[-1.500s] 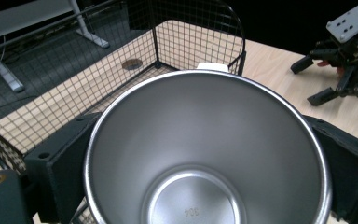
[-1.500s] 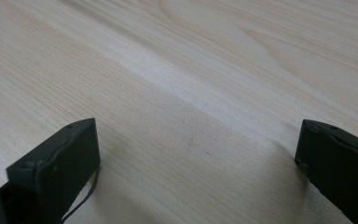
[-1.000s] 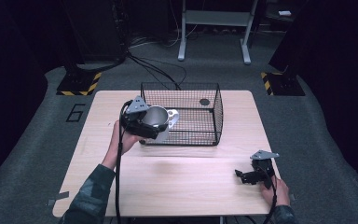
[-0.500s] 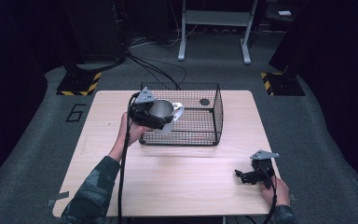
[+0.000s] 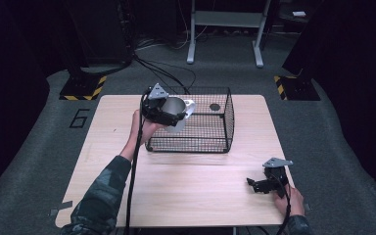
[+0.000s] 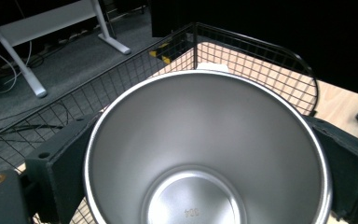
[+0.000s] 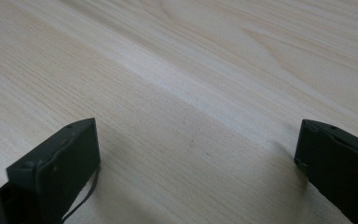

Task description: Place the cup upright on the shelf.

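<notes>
Above the wire basket's (image 5: 210, 128) near-left rim, left claw (image 5: 169, 111) grips the steel cup (image 5: 175, 110); right claw (image 5: 263, 184) rests open.

claws (image 5: 169, 115) black | grey three-cornered top plates | black cables | camouflage sleeve (image 5: 98, 196)

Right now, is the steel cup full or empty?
Empty: the left gripper view looks into the steel cup and shows its bare bottom.

Wire basket (image 5: 210, 132) sits mid-table (image 5: 186, 191) — a cup (image 5: 174, 110) over its left rim, perhaps inside.
</notes>
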Motion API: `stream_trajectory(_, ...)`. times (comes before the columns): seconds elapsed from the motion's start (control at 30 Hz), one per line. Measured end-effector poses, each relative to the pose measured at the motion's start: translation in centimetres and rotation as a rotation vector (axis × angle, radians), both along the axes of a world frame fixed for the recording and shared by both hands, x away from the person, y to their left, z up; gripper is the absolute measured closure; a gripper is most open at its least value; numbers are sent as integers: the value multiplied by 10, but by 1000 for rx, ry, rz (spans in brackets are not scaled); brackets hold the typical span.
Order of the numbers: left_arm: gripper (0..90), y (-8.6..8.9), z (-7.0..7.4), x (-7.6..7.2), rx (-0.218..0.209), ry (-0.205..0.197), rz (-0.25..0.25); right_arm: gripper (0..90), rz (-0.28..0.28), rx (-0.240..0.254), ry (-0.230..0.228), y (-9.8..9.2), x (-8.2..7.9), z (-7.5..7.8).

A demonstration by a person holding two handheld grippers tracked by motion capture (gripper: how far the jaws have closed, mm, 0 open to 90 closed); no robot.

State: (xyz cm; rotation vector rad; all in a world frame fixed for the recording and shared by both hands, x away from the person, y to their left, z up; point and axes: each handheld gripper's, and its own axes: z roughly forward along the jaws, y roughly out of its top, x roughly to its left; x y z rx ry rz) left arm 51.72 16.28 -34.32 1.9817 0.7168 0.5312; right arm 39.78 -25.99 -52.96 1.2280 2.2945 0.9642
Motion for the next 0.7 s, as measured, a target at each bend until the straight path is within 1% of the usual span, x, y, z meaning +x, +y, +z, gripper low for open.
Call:
stream_trajectory(0.07, 63, -1, -1, 5, 4, 8, 4, 0, -5, 2, -1, 0, 0, 0)
stream_trajectory(0.13, 63, -2, -2, 9, 11, 7, 5, 0, -5, 2, -1, 0, 0, 0)
stream_trajectory(0.2, 63, -4, -5, 13, 8, 13, 7, 0, -5, 2, -1, 0, 0, 0)
stream_trajectory(0.23, 63, -4, -6, 14, 7, 23, 1, 0, -5, 2, -1, 0, 0, 0)
stream_trajectory(0.33, 63, -7, -10, 20, 12, 21, 4, 0, -5, 3, -1, 0, 0, 0)
stream_trajectory(0.43, 63, -10, -15, 25, 10, 32, 5, 0, 0, 2, 0, 0, 0, 0)
stream_trajectory(0.5, 63, -11, -19, 30, 17, 44, 3, 0, 4, -1, 1, 0, 0, 0)
stream_trajectory(0.53, 63, -13, -21, 32, 17, 43, 6, 0, 4, 0, 1, 0, 0, 0)
stream_trajectory(0.6, 63, -16, -26, 37, 35, 55, 4, 0, 4, 0, 1, 0, 0, 0)
stream_trajectory(0.63, 63, -16, -26, 37, 35, 55, 4, 0, 4, 0, 1, 0, 0, 0)
stream_trajectory(0.67, 63, -16, -27, 39, 45, 66, -1, 0, 4, 0, 1, 0, 0, 0)
stream_trajectory(0.7, 63, -17, -28, 41, 43, 61, 1, 0, 5, -1, 1, 0, 0, 0)
